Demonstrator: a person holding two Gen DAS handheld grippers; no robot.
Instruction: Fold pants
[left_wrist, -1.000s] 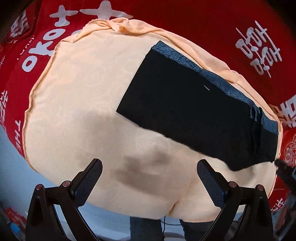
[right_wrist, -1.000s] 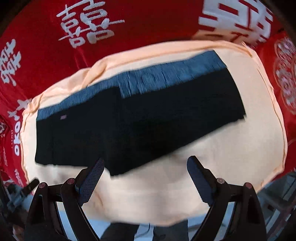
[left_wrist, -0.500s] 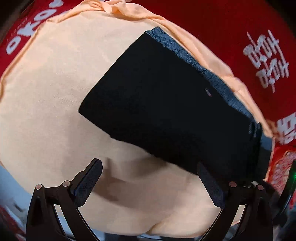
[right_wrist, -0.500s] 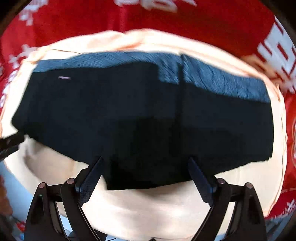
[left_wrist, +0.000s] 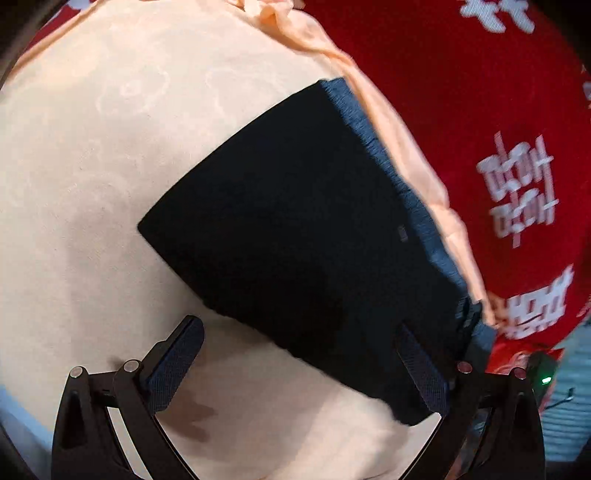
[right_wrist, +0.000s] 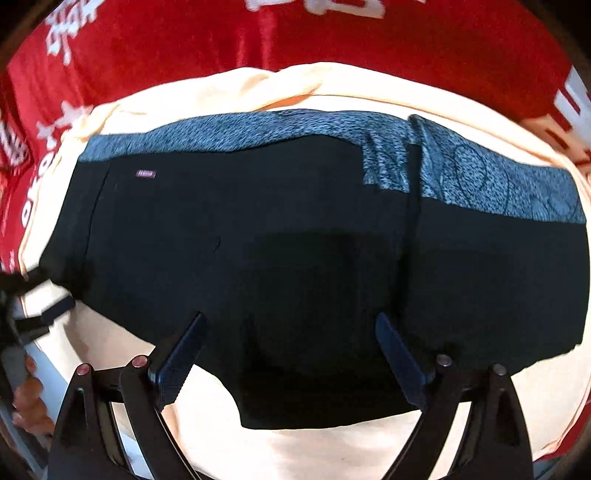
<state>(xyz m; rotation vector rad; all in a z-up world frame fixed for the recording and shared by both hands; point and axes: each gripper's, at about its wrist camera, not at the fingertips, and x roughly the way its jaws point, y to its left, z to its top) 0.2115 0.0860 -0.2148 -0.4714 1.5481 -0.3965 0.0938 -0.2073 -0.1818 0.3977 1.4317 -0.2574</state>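
Black pants with a blue-grey waistband lie flat on a peach cloth. They also show in the left wrist view, lying on that cloth. My right gripper is open, low over the pants' near hem around the crotch. My left gripper is open, its right finger over the pants' near corner and its left finger over bare cloth. The left gripper also shows at the left edge of the right wrist view. Neither holds anything.
A red cover with white characters lies under and around the peach cloth; it also shows in the right wrist view. The cloth's near edge drops off just below both grippers.
Both grippers have moved in closer and lower over the pants. The left view has swung so the pants' end sits between its fingers. Both stay open.
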